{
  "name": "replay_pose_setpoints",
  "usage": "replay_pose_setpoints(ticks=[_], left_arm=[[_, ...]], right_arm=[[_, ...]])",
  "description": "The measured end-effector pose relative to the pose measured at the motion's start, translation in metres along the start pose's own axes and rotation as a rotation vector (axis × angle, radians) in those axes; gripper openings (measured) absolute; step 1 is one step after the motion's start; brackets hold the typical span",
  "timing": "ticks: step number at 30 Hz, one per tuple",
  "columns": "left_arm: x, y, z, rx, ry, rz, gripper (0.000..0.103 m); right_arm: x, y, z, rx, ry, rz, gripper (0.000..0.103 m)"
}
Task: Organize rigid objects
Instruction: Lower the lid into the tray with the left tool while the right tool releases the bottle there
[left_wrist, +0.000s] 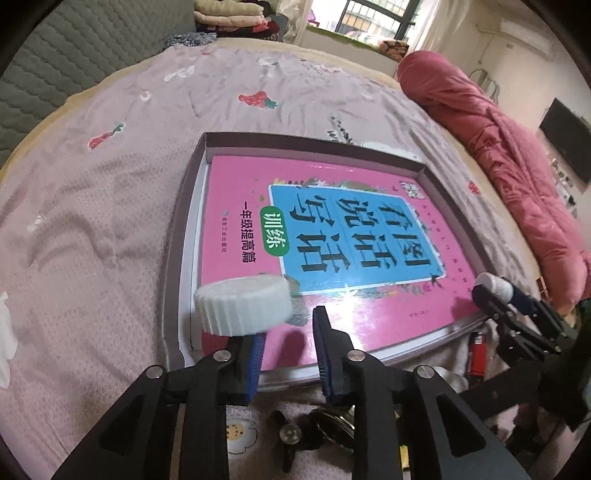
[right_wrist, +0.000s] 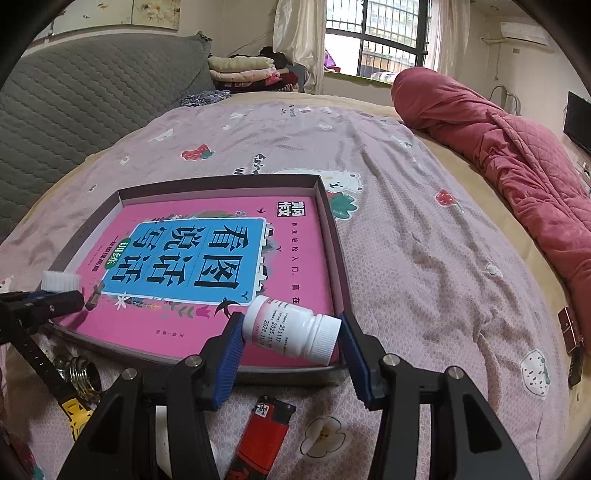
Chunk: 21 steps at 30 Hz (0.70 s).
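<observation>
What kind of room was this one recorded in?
Most likely a home bedroom: the work happens on a bed with a printed pink sheet, a rolled red quilt beside it and folded blankets stacked near the window.

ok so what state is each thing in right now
box: open, book inside
book: shut, flat
bottle: capped, sideways, clamped in right tool
cap: loose, by left tool's tip
left tool: open, empty
lighter: lying on bed
</observation>
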<state>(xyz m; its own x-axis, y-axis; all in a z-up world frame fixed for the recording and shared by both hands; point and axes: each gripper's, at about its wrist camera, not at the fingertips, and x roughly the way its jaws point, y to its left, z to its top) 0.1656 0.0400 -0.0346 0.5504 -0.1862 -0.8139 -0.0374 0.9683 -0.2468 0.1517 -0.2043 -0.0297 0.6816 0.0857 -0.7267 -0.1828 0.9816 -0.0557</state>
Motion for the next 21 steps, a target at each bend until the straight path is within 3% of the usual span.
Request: replay_pose_setpoints(ticks=[4, 21], left_arm=[[-0.007, -0.001, -0.001, 0.011, -0.001, 0.002, 0.037], [-0.032, -0.004, -0.012, -0.008, -0.001, -0.029, 0.038]], right_arm=[[-0.001, 0.000, -0.001, -0.005, 0.000, 0.004, 0.051], [-0.007, -0.001, -0.004, -0.019, -0.004, 0.022, 0.050]])
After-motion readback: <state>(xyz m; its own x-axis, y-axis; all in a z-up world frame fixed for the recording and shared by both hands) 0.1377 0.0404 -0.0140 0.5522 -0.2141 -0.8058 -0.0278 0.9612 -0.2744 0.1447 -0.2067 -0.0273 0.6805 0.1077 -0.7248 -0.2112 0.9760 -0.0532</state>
